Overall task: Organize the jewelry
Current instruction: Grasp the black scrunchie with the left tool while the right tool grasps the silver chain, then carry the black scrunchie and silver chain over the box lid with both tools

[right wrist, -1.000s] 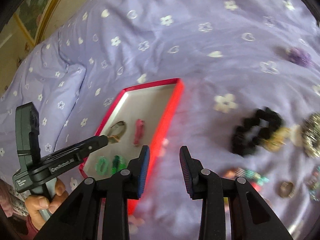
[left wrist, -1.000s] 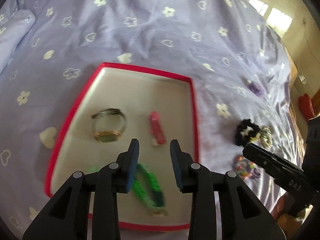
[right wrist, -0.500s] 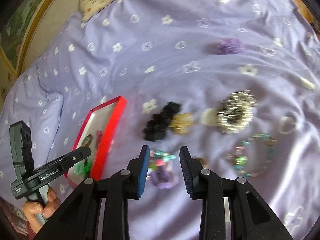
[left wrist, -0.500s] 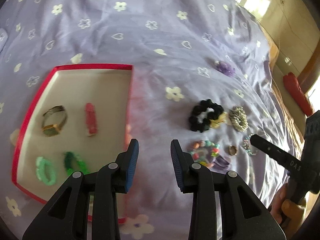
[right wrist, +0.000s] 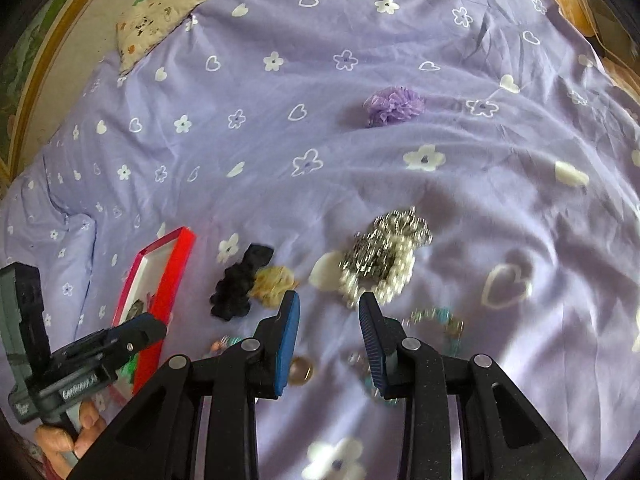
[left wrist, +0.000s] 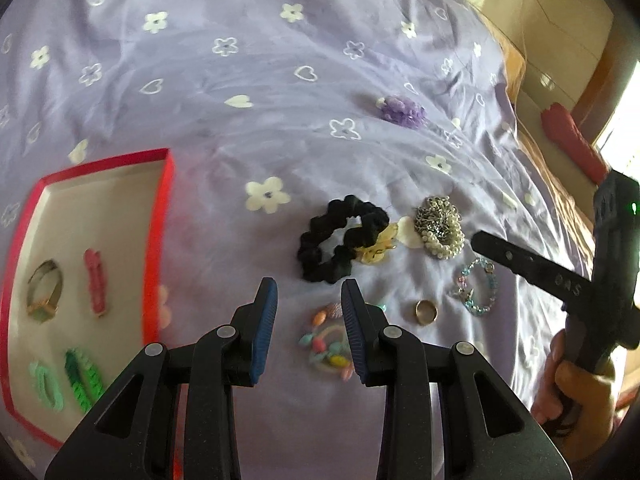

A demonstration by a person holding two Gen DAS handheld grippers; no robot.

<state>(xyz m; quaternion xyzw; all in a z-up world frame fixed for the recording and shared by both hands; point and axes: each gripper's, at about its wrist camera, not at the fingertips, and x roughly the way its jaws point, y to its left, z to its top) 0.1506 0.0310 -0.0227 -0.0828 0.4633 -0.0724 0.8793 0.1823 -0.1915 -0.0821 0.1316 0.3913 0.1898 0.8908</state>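
Note:
A red-rimmed tray point(left wrist: 158, 236) lies on the purple bedspread and holds a watch point(left wrist: 44, 290), a pink clip point(left wrist: 95, 282) and two green clips point(left wrist: 64, 376). Loose pieces lie to its right: a black scrunchie point(left wrist: 340, 236), a pearl-and-chain bundle point(left wrist: 440, 224), a blue bead bracelet point(left wrist: 478, 286), a gold ring point(left wrist: 425, 312) and a colourful bead bracelet point(left wrist: 326, 340). My left gripper point(left wrist: 308, 316) is open and empty, just above the colourful bracelet. My right gripper point(right wrist: 328, 326) is open and empty, over the ring point(right wrist: 300, 370) and near the pearl bundle point(right wrist: 384, 258).
A purple pom-pom hair tie point(left wrist: 402, 110) lies farther back on the bed. A patterned pillow point(right wrist: 184, 4) sits at the far left in the right wrist view. The bed edge and a red object point(left wrist: 570, 140) are at the right.
Both grippers have swung right, away from the tray and over the loose jewelry. Both stay open and empty.

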